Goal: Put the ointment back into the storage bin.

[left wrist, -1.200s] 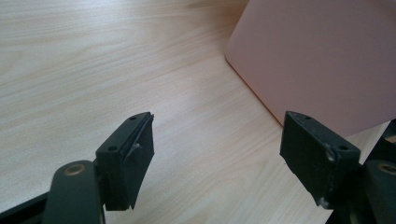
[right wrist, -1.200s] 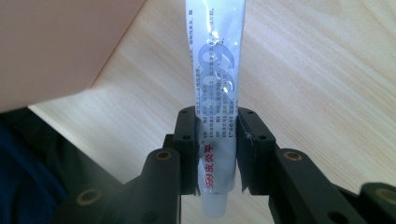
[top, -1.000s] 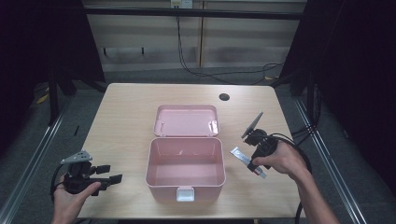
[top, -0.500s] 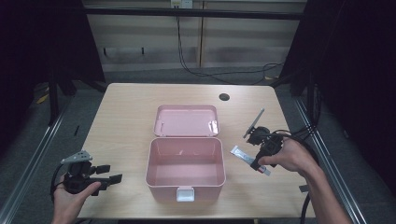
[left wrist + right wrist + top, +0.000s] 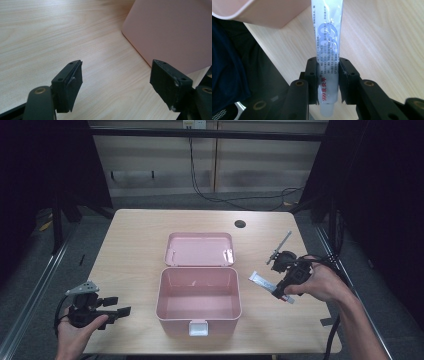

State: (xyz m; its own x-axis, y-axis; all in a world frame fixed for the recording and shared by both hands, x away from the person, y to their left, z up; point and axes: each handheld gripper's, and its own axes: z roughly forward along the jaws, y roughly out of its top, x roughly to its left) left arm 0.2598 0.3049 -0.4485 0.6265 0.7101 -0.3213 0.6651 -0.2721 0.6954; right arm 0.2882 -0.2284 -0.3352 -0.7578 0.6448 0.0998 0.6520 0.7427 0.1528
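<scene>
From the high view we see a pale wooden desk [image 5: 135, 245] with a pink box [image 5: 198, 302] standing open near its front edge, its lid [image 5: 200, 249] laid back flat behind it and a white latch on its front wall. To the right of the box, our right hand-held gripper [image 5: 279, 290] is clamped on a white tube [image 5: 265, 283], which lies low over the desk just beside the box's right wall, its flat end pointing toward the box. At the desk's front left corner, our left hand-held gripper [image 5: 114, 306] sits in the hand with its jaws spread apart, aimed toward the box and well apart from it. A dark round hole [image 5: 240, 224] marks the desk's far side. In the left gripper view, we look along the left hand-held gripper [image 5: 116, 82]: the two black jaws stand wide, nothing between them but bare wood, and the pink box [image 5: 172, 32] rises ahead at the upper right. In the right gripper view, the right hand-held gripper [image 5: 328, 75] has its jaws pressed against both sides of the white tube [image 5: 327, 45] near its capped end; the cap hangs below the jaws, and the printed body runs up toward a rounded corner of the pink box [image 5: 262, 12].
</scene>
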